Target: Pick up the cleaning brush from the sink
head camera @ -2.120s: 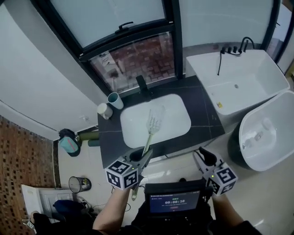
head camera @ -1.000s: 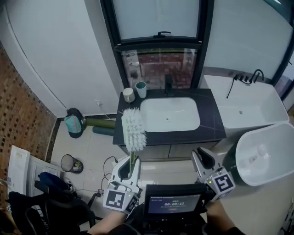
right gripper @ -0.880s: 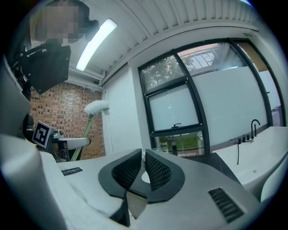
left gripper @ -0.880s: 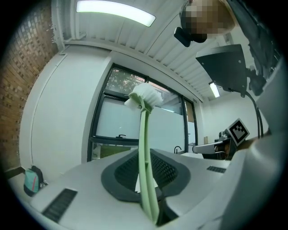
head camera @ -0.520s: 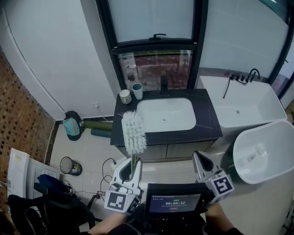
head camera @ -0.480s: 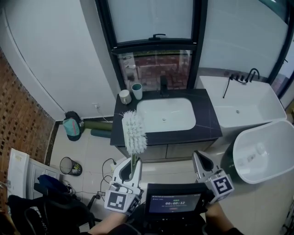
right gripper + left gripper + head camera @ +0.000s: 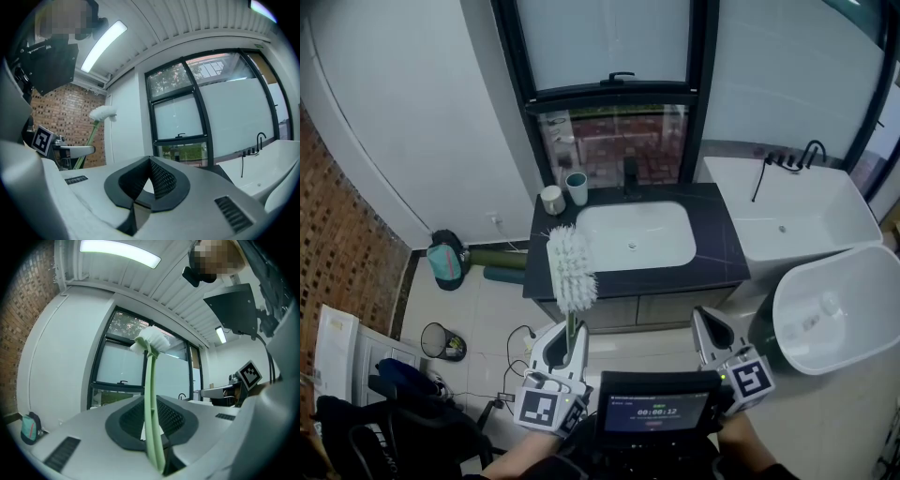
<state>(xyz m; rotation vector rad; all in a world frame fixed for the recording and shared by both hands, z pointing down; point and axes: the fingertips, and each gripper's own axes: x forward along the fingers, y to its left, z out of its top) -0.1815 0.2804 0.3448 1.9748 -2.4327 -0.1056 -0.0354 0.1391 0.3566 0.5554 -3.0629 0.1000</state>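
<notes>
The cleaning brush (image 7: 571, 270), with a pale green handle and a white bristle head, stands upright in front of the counter, clear of the white sink (image 7: 619, 239). My left gripper (image 7: 565, 339) is shut on the lower end of its handle. In the left gripper view the handle (image 7: 150, 399) rises from between the jaws to the bristle head (image 7: 152, 339). My right gripper (image 7: 710, 330) is level beside it, shut, with nothing held (image 7: 149, 180). The right gripper view shows the brush (image 7: 102, 112) off to the left.
Two cups (image 7: 562, 194) and a black faucet (image 7: 629, 173) stand on the dark counter (image 7: 717, 258). A white bathtub (image 7: 806, 220) and a round white basin (image 7: 839, 305) are to the right. A wire bin (image 7: 441, 342) and a teal bag (image 7: 448, 261) sit on the floor at left.
Two seconds ago the brush lay in the sink with the left gripper at its handle; now it is lifted out and held upright, back from the counter. Little has shifted in the last second.
</notes>
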